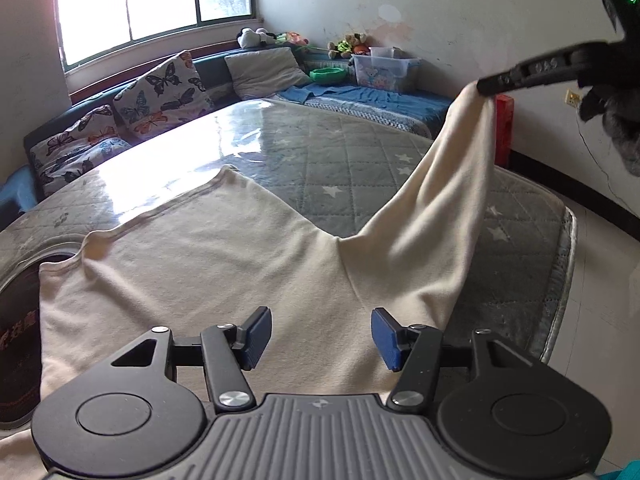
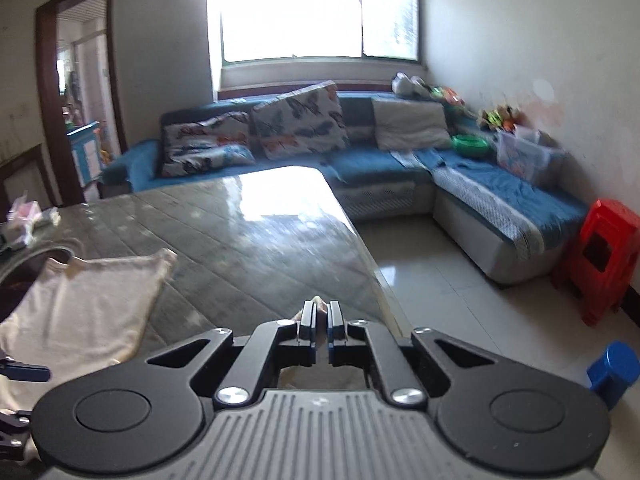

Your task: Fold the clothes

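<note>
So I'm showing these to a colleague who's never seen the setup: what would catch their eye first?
Probably the cream garment spread on the quilted grey table, one corner pulled up into the air by the right tool, pinched shut on the fabric. The left tool hovers open over the near part of the cloth. Behind, the bright window glares above the blue sofa.

A bright window (image 2: 316, 12) fills the upper centre; below it a blue sofa (image 2: 360, 168) (butterfly cushions) meets pale floor tiles (image 2: 460, 300).

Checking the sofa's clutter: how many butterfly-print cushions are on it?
2. One butterfly-print cushion lies low at the sofa's left end; the other leans upright beside it, left of a plain grey pillow. More may be hidden.
</note>
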Demonstrator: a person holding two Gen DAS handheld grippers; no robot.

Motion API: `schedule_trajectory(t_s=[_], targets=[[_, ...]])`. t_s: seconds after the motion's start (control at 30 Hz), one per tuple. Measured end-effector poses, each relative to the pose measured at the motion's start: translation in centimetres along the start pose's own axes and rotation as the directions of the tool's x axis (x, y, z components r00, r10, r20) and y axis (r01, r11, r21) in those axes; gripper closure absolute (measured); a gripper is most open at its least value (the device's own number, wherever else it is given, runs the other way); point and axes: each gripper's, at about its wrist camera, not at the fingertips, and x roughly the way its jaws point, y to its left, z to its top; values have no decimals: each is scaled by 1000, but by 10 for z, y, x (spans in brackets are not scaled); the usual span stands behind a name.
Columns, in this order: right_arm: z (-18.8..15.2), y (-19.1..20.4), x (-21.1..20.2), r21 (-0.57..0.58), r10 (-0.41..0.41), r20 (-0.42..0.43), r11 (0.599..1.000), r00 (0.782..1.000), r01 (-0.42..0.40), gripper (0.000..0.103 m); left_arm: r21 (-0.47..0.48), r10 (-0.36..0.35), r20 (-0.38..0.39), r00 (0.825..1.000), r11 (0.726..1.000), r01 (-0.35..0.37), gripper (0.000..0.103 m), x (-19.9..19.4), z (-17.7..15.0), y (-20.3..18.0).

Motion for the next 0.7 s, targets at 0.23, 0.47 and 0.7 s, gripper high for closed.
schedule_trajectory(t_s=[0.23, 0.47, 0.7], targets=[[45, 63, -21, -142, 135, 46, 982, 990, -128, 99, -52, 34, 34, 999, 998, -32, 42, -20, -10, 25], [61, 145, -22, -288, 270, 27, 924, 962, -251, 99, -113, 74, 62, 995, 991, -66, 41, -43, -29, 50], [53, 228, -11, -390, 388, -56, 840, 920, -378, 99, -174, 112, 66, 992, 980, -99, 41, -63, -50, 73]])
